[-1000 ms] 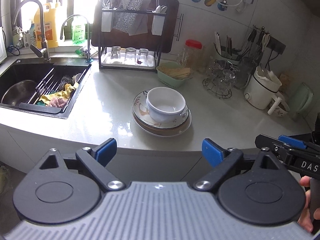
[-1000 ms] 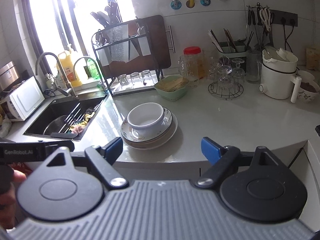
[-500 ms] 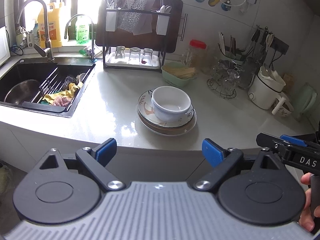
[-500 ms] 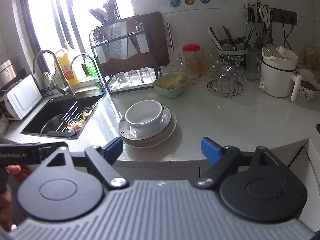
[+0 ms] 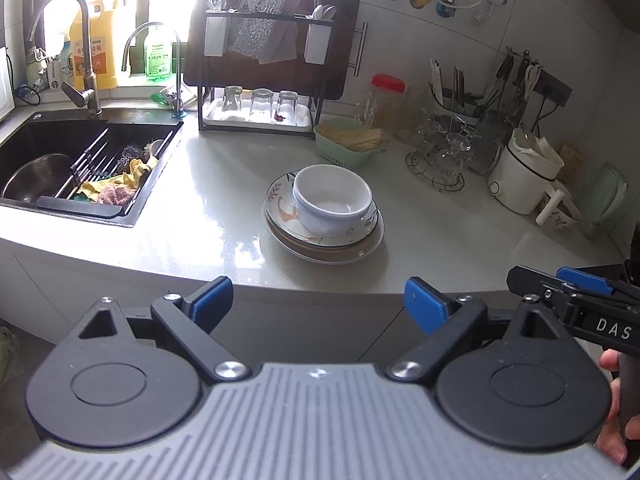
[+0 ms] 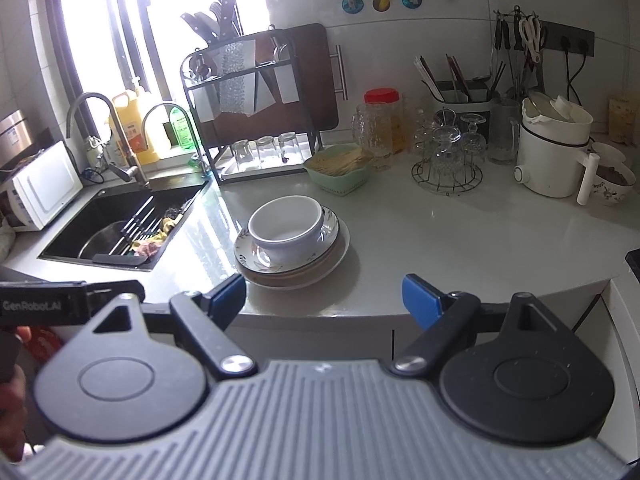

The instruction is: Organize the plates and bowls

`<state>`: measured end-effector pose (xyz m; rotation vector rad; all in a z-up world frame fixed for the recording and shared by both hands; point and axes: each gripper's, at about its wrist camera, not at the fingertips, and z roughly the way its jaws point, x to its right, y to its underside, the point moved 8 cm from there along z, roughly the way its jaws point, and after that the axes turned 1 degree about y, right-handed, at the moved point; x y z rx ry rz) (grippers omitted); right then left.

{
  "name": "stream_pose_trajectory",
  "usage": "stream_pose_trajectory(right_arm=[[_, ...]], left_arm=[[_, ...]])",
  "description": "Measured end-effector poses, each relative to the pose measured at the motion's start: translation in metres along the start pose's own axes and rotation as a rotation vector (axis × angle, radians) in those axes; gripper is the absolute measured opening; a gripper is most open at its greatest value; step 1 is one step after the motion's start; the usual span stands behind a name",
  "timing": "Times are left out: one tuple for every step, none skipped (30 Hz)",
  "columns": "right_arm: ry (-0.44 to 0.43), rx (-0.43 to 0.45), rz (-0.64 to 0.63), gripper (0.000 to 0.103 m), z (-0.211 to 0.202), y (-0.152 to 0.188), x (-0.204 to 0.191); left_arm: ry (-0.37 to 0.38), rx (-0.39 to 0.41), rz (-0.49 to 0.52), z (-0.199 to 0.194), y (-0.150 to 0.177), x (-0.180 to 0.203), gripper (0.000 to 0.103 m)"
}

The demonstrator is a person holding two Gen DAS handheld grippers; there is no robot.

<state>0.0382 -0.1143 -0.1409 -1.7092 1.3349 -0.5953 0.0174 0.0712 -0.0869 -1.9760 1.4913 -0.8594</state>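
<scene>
With both jaws wide open and empty, short of the bench (image 5: 224,184): approach the white bowl (image 5: 331,197) atop the stacked plates (image 5: 280,216), gripping its rim squarely to lift straight up.

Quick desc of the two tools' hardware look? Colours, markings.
Both match: the left tool and right tool have blue pads on black linkage arms with silver pivot bolts, two round black housings and a ribbed grey body. White lettering on the sides: "GenRobot.AI" on the left, "DAS" on the right. No cables visible.
</scene>
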Motion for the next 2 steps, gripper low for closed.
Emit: stream_pose_trajectory(right_arm=[[-0.001,0.0,0.001,0.086,0.0,0.0,-0.0001],[-0.001,-0.001,0.002,0.086,0.0001,0.0,-0.0002]], left_arm=[[-0.002,0.001,0.001,-0.0003,0.0002,0.0002,0.095],[-0.003,0.001,0.002,-0.0003,-0.0004,0.0,0.095]])
